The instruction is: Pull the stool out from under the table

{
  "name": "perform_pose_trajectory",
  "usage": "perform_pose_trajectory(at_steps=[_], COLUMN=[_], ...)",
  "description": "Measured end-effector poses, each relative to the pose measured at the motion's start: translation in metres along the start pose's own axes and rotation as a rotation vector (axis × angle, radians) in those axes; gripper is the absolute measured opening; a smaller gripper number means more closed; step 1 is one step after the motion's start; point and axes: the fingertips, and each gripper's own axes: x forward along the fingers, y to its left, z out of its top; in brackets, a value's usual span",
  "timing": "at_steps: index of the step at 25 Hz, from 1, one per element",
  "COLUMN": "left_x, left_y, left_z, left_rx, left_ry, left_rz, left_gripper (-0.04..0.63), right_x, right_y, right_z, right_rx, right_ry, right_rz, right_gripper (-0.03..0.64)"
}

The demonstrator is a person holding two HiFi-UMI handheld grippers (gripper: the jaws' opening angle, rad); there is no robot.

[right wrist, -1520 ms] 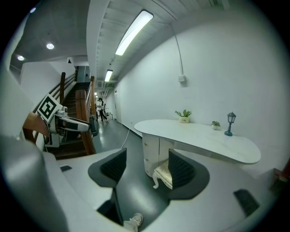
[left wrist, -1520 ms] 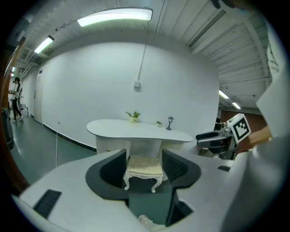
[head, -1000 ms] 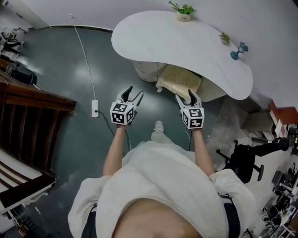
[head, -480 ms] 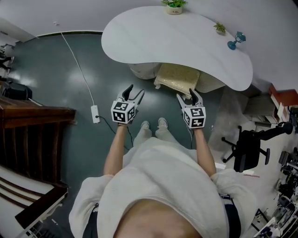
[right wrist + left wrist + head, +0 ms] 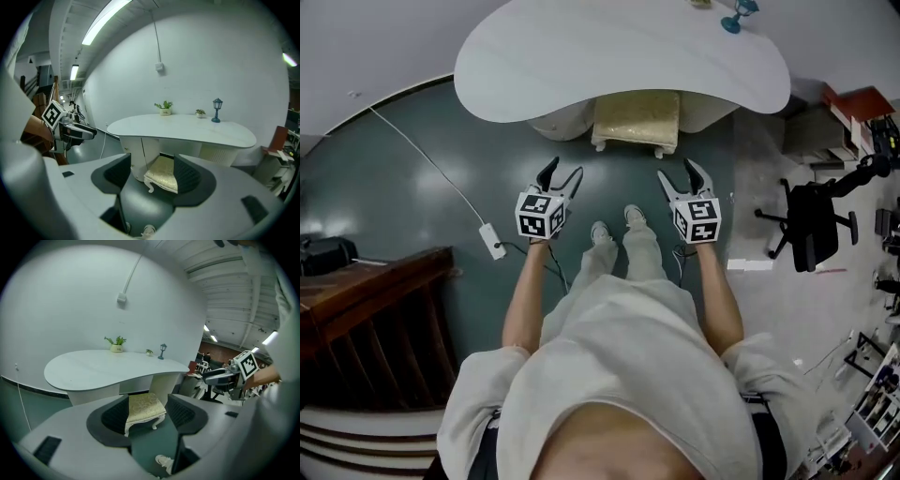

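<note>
A dark green glossy floor (image 5: 412,187) ran up to a curved white wall (image 5: 375,56), and a rounded white table (image 5: 609,47) stood against it. The stool (image 5: 636,120), with a pale gold patterned seat and white curled legs, sat tucked partly under the table's near edge, its front showing from beneath the top. The left gripper (image 5: 564,169) and the right gripper (image 5: 678,171) were held side by side above the floor, short of the stool and not touching it. Both had their jaws standing apart with nothing between the pads; each gripper view showed the stool beyond the gap. The person's shoes (image 5: 635,216) stood between the two grippers. A power strip (image 5: 494,249) on a white cable lay on the floor to the left, and a black office chair (image 5: 814,223) stood well apart to the right.
</note>
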Motion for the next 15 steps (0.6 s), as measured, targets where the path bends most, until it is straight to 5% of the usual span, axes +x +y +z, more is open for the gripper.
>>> perform_pose_trajectory(at_steps=[15], left_x=[0.062], left_y=[-0.003], left_z=[-0.046], left_rx=[0.033], left_ry=[0.08], left_rz=[-0.05], left_gripper=[0.241], right_x=[0.007], right_y=[-0.062], right_z=[-0.058], right_rx=[0.063], right_ry=[0.034], right_rz=[-0.091], right_gripper=[0.272])
